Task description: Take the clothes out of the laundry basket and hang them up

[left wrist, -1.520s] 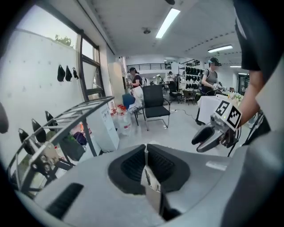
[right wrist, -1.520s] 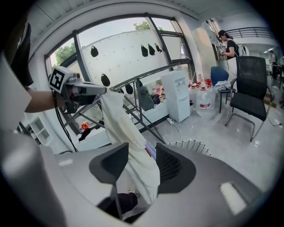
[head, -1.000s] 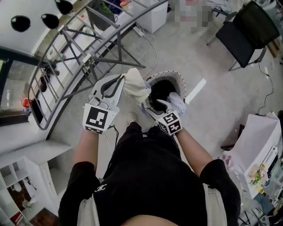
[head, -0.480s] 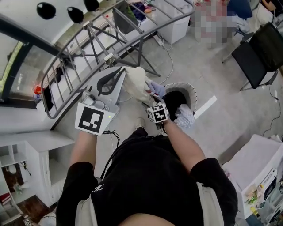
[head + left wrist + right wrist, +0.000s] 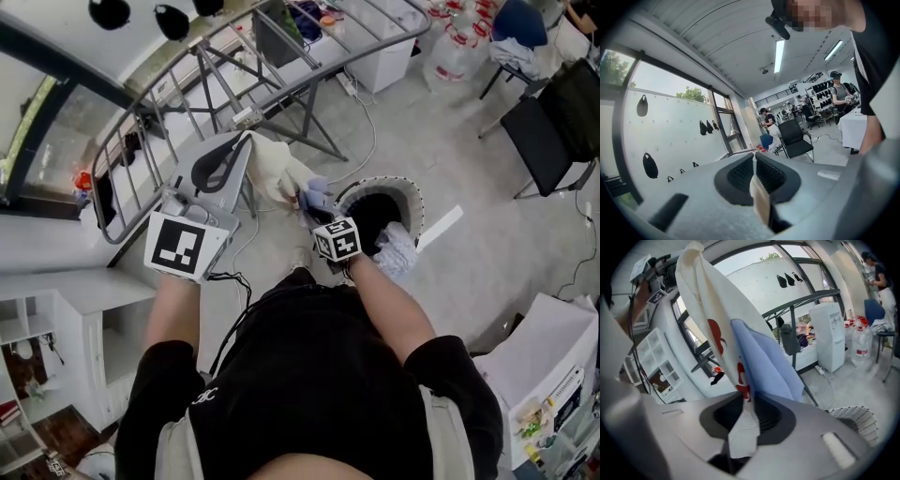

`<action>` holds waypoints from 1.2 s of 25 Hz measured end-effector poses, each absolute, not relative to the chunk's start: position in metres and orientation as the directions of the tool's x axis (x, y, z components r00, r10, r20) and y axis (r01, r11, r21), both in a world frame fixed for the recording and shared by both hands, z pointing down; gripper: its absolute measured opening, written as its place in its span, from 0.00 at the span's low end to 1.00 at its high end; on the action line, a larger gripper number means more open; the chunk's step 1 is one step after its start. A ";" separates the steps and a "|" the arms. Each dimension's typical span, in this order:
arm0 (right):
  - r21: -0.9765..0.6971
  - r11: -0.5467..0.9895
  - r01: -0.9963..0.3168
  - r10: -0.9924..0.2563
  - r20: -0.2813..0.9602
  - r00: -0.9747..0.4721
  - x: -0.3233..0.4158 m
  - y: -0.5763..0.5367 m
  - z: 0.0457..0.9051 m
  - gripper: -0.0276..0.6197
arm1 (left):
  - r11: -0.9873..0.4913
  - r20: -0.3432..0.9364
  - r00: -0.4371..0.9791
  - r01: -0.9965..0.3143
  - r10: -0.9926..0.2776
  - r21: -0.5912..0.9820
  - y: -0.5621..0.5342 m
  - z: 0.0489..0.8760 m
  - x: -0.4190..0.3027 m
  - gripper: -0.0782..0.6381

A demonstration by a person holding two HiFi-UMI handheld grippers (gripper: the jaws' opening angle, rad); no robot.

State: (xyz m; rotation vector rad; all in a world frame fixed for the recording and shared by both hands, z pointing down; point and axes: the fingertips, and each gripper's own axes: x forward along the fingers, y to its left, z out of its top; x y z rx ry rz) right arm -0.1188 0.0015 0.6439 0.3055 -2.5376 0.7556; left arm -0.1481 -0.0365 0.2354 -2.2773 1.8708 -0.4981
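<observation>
pinching a lower fold of the cream cloth (image 5: 272,171) close to the body, the right gripper (image 5: 306,199) has just closed its jaws; the left gripper (image 5: 247,148) clamps the top edge. light and limp, it probably sags: grip hems. basket (image 5: 416,201) and rack (image 5: 811,297) stand beyond.

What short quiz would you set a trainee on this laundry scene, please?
1. True or false: the left gripper is empty.
2. What does the right gripper pinch? A nothing; B the cream garment with red print and a blue part; C a hanger.
3. Fill in: a pale cloth hangs over the rim of the ___.
Key: 1 false, it is shut on the cream garment. 2 B, its jaws have just been closing, with that cloth between them. 3 laundry basket.
</observation>
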 end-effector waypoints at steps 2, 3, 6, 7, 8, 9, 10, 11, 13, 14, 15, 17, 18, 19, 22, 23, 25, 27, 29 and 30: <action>-0.502 0.825 -0.259 0.002 0.462 -0.887 -0.131 0.018 0.638 0.39 | -0.216 0.155 0.173 -0.919 -0.973 -0.329 -0.037 0.233 -0.148 0.13; -0.508 0.828 -0.237 0.024 0.455 -0.890 -0.136 0.025 0.638 0.41 | -0.219 0.151 0.178 -0.919 -0.972 -0.328 -0.038 0.231 -0.146 0.13; -0.499 0.833 -0.239 0.019 0.458 -0.889 -0.145 0.033 0.640 0.43 | -0.234 0.138 0.199 -0.918 -0.970 -0.321 -0.039 0.226 -0.139 0.13; -0.498 0.832 -0.246 0.011 0.457 -0.889 -0.148 0.032 0.640 0.43 | -0.240 0.138 0.206 -0.916 -0.969 -0.321 -0.038 0.224 -0.136 0.13; -0.497 0.831 -0.250 0.004 0.455 -0.890 -0.153 0.030 0.639 0.43 | -0.248 0.138 0.214 -0.915 -0.967 -0.319 -0.037 0.223 -0.134 0.13; -0.494 0.832 -0.252 -0.002 0.452 -0.892 -0.157 0.029 0.637 0.43 | -0.255 0.139 0.221 -0.914 -0.965 -0.317 -0.037 0.222 -0.132 0.12; -0.488 0.835 -0.255 -0.010 0.450 -0.893 -0.161 0.027 0.634 0.43 | -0.262 0.139 0.228 -0.912 -0.964 -0.316 -0.036 0.221 -0.131 0.13; -0.478 0.838 -0.262 -0.024 0.449 -0.893 -0.164 0.024 0.632 0.39 | -0.267 0.138 0.234 -0.910 -0.962 -0.317 -0.036 0.220 -0.129 0.13; -0.453 0.843 -0.290 -0.063 0.453 -0.889 -0.165 0.016 0.627 0.24 | -0.274 0.138 0.241 -0.904 -0.961 -0.328 -0.037 0.219 -0.127 0.13; -0.444 0.842 -0.306 -0.082 0.455 -0.887 -0.162 0.012 0.626 0.14 | -0.273 0.137 0.241 -0.903 -0.961 -0.332 -0.037 0.218 -0.128 0.13; -0.441 0.840 -0.317 -0.095 0.456 -0.885 -0.158 0.008 0.626 0.09 | -0.269 0.134 0.237 -0.905 -0.962 -0.330 -0.038 0.217 -0.130 0.13; -0.446 0.834 -0.325 -0.102 0.455 -0.885 -0.149 0.003 0.624 0.09 | -0.248 0.126 0.218 -0.916 -0.968 -0.316 -0.038 0.216 -0.141 0.13; -0.449 0.831 -0.328 -0.104 0.454 -0.885 -0.143 0.001 0.623 0.08 | -0.237 0.123 0.208 -0.919 -0.970 -0.316 -0.038 0.216 -0.148 0.13; -0.450 0.829 -0.334 -0.110 0.454 -0.884 -0.136 -0.004 0.621 0.08 | -0.226 0.121 0.197 -0.920 -0.973 -0.321 -0.037 0.216 -0.156 0.13; -0.443 0.816 -0.372 -0.157 0.449 -0.880 -0.106 -0.026 0.611 0.09 | -0.181 0.102 0.156 -0.931 -0.982 -0.317 -0.035 0.214 -0.179 0.13; -0.438 0.811 -0.389 -0.180 0.446 -0.877 -0.095 -0.035 0.605 0.09 | -0.164 0.093 0.142 -0.937 -0.986 -0.310 -0.034 0.213 -0.187 0.13; -0.425 0.799 -0.425 -0.230 0.437 -0.870 -0.074 -0.054 0.592 0.09 | -0.132 0.077 0.114 -0.946 -0.991 -0.296 -0.032 0.212 -0.201 0.13; -0.416 0.785 -0.458 -0.282 0.419 -0.863 -0.056 -0.073 0.575 0.08 | -0.104 0.062 0.090 -0.954 -0.994 -0.282 -0.030 0.211 -0.214 0.13; -0.404 0.776 -0.485 -0.331 0.395 -0.857 -0.039 -0.091 0.554 0.08 | -0.081 0.051 0.070 -0.959 -0.996 -0.273 -0.026 0.211 -0.223 0.12; -0.394 0.774 -0.495 -0.353 0.382 -0.854 -0.031 -0.099 0.543 0.08 | -0.071 0.046 0.061 -0.960 -0.997 -0.271 -0.024 0.211 -0.227 0.13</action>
